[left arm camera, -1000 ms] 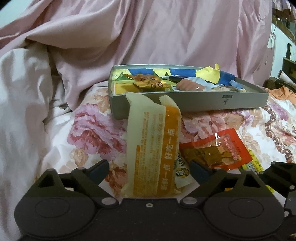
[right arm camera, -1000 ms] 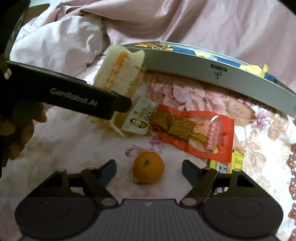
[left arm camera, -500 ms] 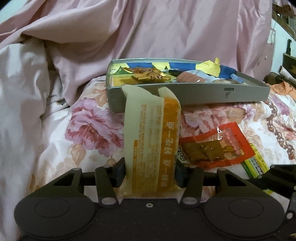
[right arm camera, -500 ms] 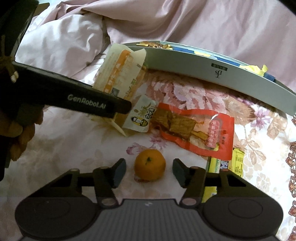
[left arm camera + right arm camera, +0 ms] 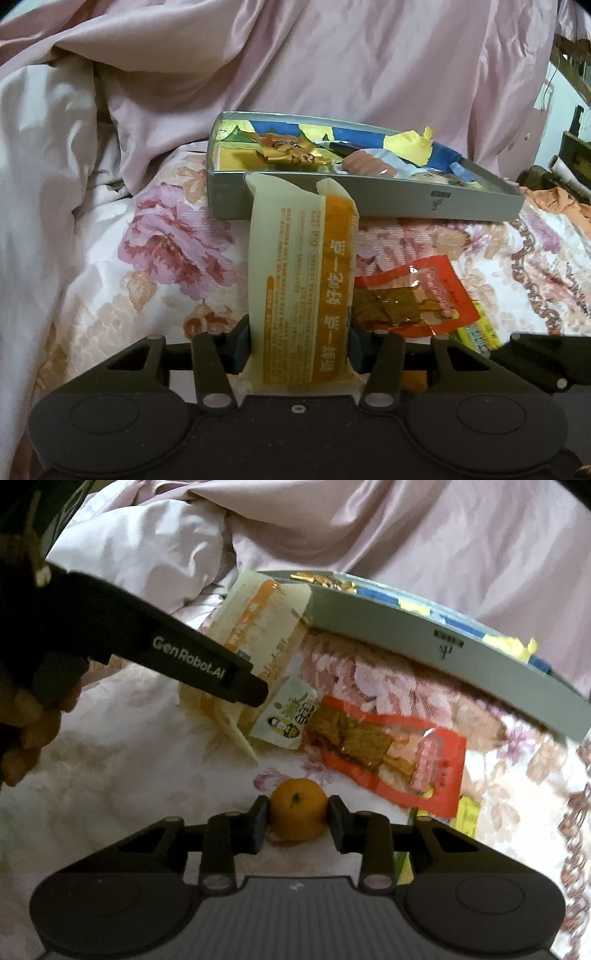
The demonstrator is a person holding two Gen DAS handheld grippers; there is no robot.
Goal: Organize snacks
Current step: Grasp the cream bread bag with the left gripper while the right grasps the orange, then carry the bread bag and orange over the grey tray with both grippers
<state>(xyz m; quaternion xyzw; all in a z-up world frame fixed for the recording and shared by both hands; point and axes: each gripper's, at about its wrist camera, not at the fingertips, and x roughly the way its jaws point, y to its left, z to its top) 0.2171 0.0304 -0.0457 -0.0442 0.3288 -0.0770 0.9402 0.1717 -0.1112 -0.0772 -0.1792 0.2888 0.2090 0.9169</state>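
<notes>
In the left wrist view, our left gripper [image 5: 297, 349] was clamped on the near end of a cream-and-orange packet [image 5: 303, 280], whose far end leaned on the wall of the grey tray [image 5: 399, 201] of snacks on the floral bedspread [image 5: 166, 258]; a red packet [image 5: 410, 299] lay just right of it. In the right wrist view, our right gripper [image 5: 297, 821] was closing its jaws, the pads against both sides of a small orange [image 5: 298, 806] on the bedspread, near the red packet.

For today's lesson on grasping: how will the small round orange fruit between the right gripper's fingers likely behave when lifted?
The small round orange fruit would probably roll if released, being round. The right gripper is closing with pads at its widest sides, so it may slip out if squeezed off-centre. Its skin probably gives a little and could bruise.
</notes>
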